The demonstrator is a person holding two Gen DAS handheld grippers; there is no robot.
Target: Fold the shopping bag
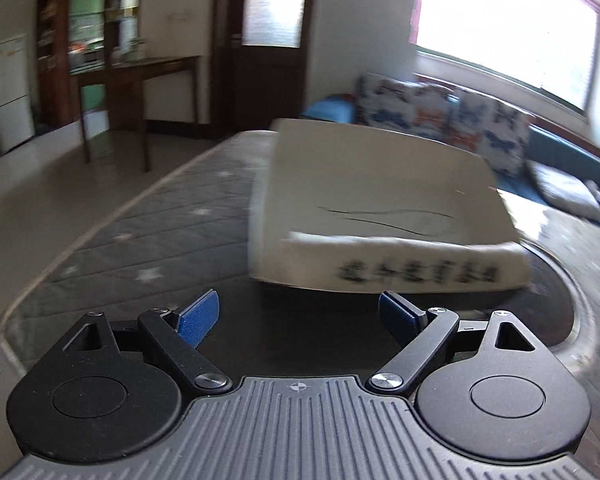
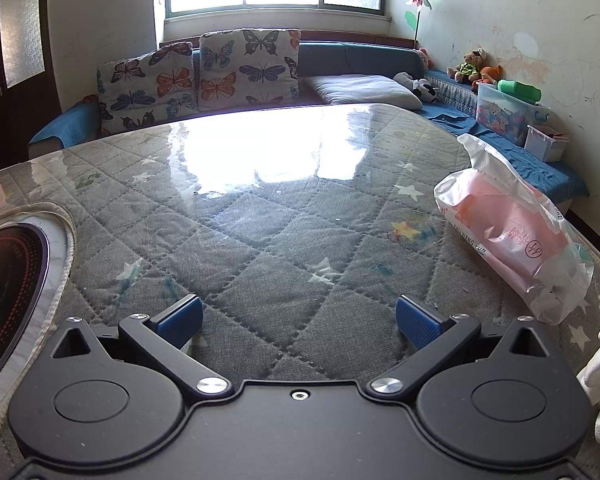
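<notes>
Left wrist view shows the shopping bag [image 1: 376, 216] lying flat – light, soft, probably slippery; pinch an edge. Left gripper [image 1: 298, 316] and right gripper [image 2: 298, 320] are both spread, empty.

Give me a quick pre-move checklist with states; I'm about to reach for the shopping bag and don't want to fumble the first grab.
1. Left gripper open and empty: ok.
2. Right gripper open and empty: ok.
3. Shopping bag in the left wrist view, ahead of the fingers and not yet touched: ok.
4. Bag lying flat for folding: not ok; its near printed edge is turned up, and blur hides detail.
5. Bag visible to the right wrist camera: not ok; it shows only quilted table cover and a plastic packet.
6. Bag handles located: cannot tell.
</notes>
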